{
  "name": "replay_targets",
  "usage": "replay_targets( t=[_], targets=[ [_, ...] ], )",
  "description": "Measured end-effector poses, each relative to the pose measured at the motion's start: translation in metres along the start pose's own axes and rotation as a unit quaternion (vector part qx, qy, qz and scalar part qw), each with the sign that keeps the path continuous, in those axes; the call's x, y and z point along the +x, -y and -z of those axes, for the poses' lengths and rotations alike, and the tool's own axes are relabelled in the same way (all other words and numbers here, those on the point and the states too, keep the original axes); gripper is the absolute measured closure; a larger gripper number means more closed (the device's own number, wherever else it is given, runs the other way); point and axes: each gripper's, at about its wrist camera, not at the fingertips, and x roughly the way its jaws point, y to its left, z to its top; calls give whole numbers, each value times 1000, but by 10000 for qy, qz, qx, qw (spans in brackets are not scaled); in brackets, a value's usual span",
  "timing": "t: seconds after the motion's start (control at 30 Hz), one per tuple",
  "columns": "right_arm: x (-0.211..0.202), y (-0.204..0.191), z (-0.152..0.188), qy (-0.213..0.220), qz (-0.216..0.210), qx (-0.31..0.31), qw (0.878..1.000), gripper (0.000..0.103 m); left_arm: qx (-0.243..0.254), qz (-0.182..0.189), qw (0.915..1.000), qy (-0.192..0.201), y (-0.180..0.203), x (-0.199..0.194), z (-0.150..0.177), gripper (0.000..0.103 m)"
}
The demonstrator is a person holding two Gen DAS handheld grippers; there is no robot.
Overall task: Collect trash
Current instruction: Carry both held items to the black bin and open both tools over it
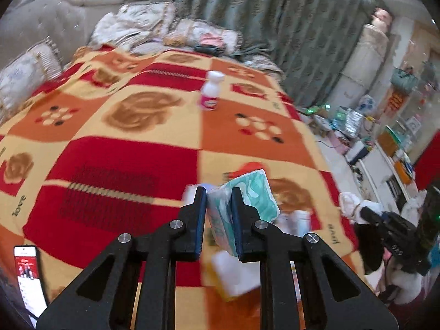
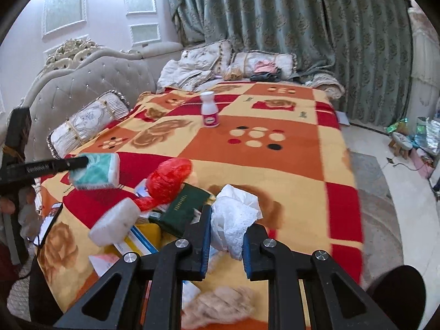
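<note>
My left gripper point(image 1: 219, 195) is shut on a teal-and-white tissue pack point(image 1: 255, 192) and holds it above the patterned bed blanket point(image 1: 123, 165). In the right wrist view the same pack point(image 2: 96, 170) hangs at the left from the left gripper point(image 2: 82, 162). My right gripper point(image 2: 228, 217) is shut on a crumpled white tissue point(image 2: 233, 214), also clear of the blanket. A heap lies below: a red plastic bag point(image 2: 167, 178), a green booklet point(image 2: 184, 206), a white foam block point(image 2: 115, 225), a yellow box point(image 2: 145, 233) and a beige fluffy wad point(image 2: 220, 305).
A white bottle with a pink label point(image 2: 210, 108) stands upright mid-bed. A lit phone point(image 1: 30, 275) lies at the bed's near left edge. Pillows point(image 2: 88, 126) and a padded headboard point(image 2: 82, 82) line the left side. Curtains hang behind, and clutter covers the floor at right point(image 1: 357, 126).
</note>
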Motion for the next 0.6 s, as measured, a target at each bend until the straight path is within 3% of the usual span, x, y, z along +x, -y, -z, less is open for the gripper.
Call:
replay_targets(
  t=[0.23,0.43,0.6],
  targets=[
    [-48,58,19,63,604,328,9976,85,554,679,9961,-122,99,3,4,88],
    [-82,116,50,-27,1116,773,9907,85,977,1252,9861,-482,193,25,25,88],
    [-100,157,74,-176,1468,1071,9832,85,1214,1525,9778,-774,257,48,47,88]
  ],
)
